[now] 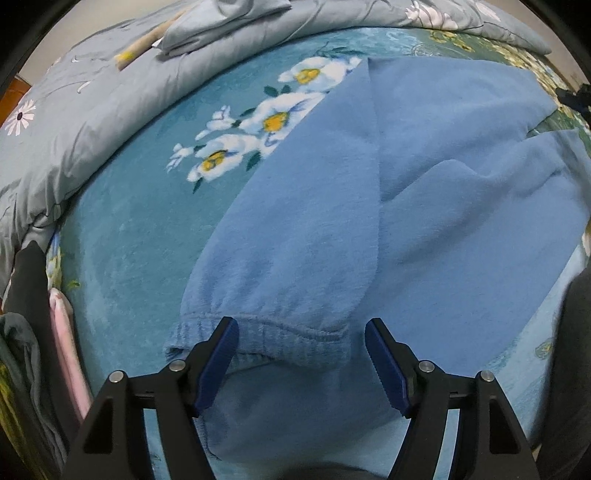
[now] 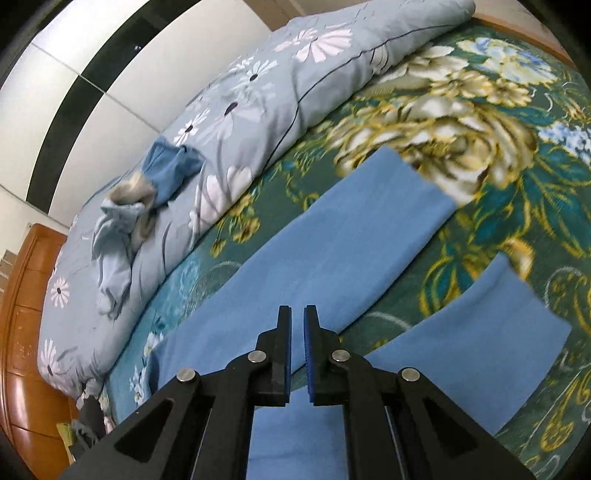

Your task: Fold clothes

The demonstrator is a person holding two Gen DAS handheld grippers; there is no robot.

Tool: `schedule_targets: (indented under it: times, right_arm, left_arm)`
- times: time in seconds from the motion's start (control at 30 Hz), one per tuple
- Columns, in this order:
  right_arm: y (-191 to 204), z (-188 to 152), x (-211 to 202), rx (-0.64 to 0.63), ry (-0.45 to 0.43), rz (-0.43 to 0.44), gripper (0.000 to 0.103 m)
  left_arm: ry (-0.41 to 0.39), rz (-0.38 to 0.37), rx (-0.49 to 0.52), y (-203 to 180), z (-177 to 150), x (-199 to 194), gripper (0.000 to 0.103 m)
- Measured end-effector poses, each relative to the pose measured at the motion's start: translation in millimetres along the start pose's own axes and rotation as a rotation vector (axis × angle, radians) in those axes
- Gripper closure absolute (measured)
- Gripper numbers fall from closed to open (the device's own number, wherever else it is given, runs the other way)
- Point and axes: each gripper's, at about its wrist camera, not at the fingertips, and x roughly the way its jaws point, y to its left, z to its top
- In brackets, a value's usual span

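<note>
Blue fleece trousers (image 1: 369, 206) lie on the floral bed blanket (image 1: 140, 236). In the left wrist view one part is folded over, with a ribbed elastic cuff (image 1: 280, 339) near the camera. My left gripper (image 1: 301, 328) is open, its blue-padded fingers either side of the cuff, just above it. In the right wrist view the two trouser legs (image 2: 332, 243) stretch away, the second leg (image 2: 491, 332) to the right. My right gripper (image 2: 297, 314) is nearly closed, a thin gap between the pads, nothing held, above the trousers.
A grey floral quilt (image 2: 280, 81) lies rolled along the far side of the bed, with crumpled blue clothes (image 2: 147, 192) on it. Folded grey fabric (image 1: 221, 22) sits on the quilt. A wooden bed frame (image 2: 26, 332) is at left. Dark and pink clothes (image 1: 44, 350) lie at left.
</note>
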Motion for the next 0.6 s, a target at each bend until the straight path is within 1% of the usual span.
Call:
schedule_targets:
  times: [0.03, 0.1, 0.13, 0.17, 0.2, 0.23, 0.27, 0.3, 0.37, 0.43, 0.5, 0.6]
  right_arm:
    - [1.1, -1.7, 1.7, -0.001, 0.005, 0.001, 0.097]
    - [2.5, -3.4, 4.1, 0.000, 0.011, 0.001, 0.097]
    - [3.2, -3.8, 5.1, 0.000, 0.014, 0.000, 0.097]
    - [4.0, -4.2, 6.1, -0.001, 0.016, -0.001, 0.097]
    - [4.6, -4.4, 7.0, -0.002, 0.018, -0.003, 0.097]
    - [5.2, -4.3, 7.8, -0.003, 0.019, -0.005, 0.097]
    - [5.8, -4.3, 8.6, -0.003, 0.020, -0.007, 0.097]
    - [6.4, -4.2, 9.4, -0.004, 0.021, -0.009, 0.097]
    - [7.5, -4.1, 11.2, -0.006, 0.024, -0.013, 0.097]
    - [8.4, -4.2, 13.4, -0.009, 0.028, -0.018, 0.097]
    - [9.0, -4.6, 15.8, -0.012, 0.033, -0.024, 0.097]
    - [9.1, -5.4, 20.3, -0.011, 0.042, -0.033, 0.097]
  left_arm:
    - [0.001, 0.003, 0.005, 0.6, -0.5, 0.1, 0.029]
    - [0.005, 0.014, 0.017, 2.2, -0.7, 0.4, 0.034]
    - [0.006, 0.011, 0.020, 3.3, -0.5, 0.4, 0.043]
    - [0.006, -0.012, 0.008, 6.1, -0.2, -0.1, 0.052]
    - [0.006, -0.029, -0.007, 9.2, 0.4, -0.5, 0.055]
    - [0.005, -0.041, -0.022, 12.3, 1.2, -1.0, 0.063]
    - [0.001, -0.052, -0.036, 16.1, 2.5, -1.7, 0.073]
    - [-0.006, -0.059, -0.050, 20.0, 3.8, -2.7, 0.077]
    - [-0.029, -0.065, -0.087, 31.7, 7.6, -6.1, 0.081]
    - [-0.060, -0.063, -0.144, 52.1, 14.4, -10.4, 0.086]
    - [-0.085, -0.055, -0.205, 75.2, 22.7, -12.8, 0.086]
    - [-0.111, -0.036, -0.268, 106.1, 35.5, -12.4, 0.088]
